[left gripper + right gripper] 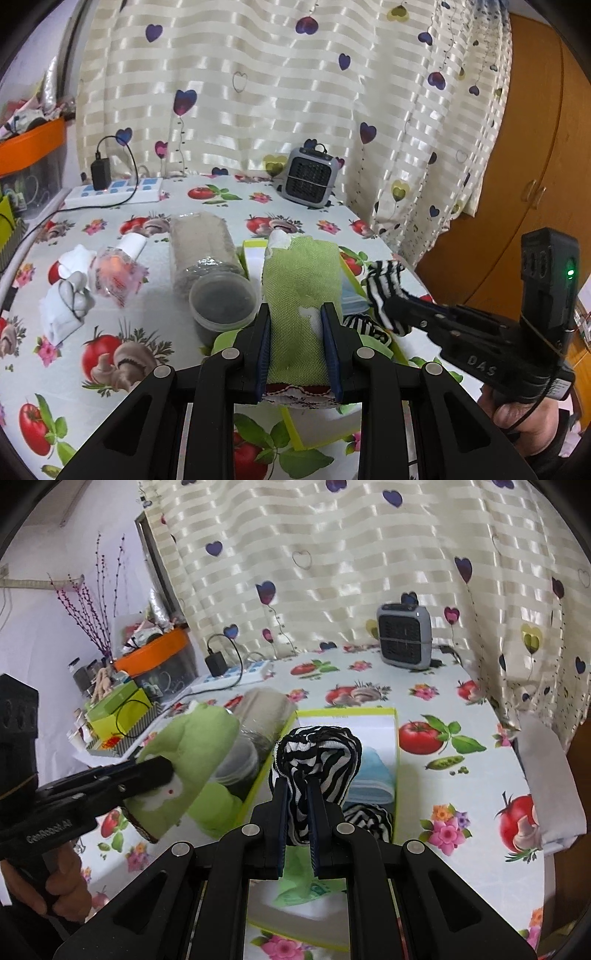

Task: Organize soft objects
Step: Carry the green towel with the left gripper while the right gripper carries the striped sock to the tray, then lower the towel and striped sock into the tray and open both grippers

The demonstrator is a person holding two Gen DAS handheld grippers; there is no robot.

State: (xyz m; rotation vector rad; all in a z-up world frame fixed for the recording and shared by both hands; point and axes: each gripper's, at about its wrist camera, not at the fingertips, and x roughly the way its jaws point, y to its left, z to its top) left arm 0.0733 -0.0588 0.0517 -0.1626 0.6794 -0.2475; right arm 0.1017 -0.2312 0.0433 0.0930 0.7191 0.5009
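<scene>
left gripper: green cloth is pinched | right gripper: striped cloth is pinched, held directly above box, frame centre

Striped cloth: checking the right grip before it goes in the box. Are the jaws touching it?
Touching. The right wrist view shows the right gripper with both jaws pressed against the striped cloth.

"DAS" on right gripper (embossed)
</scene>
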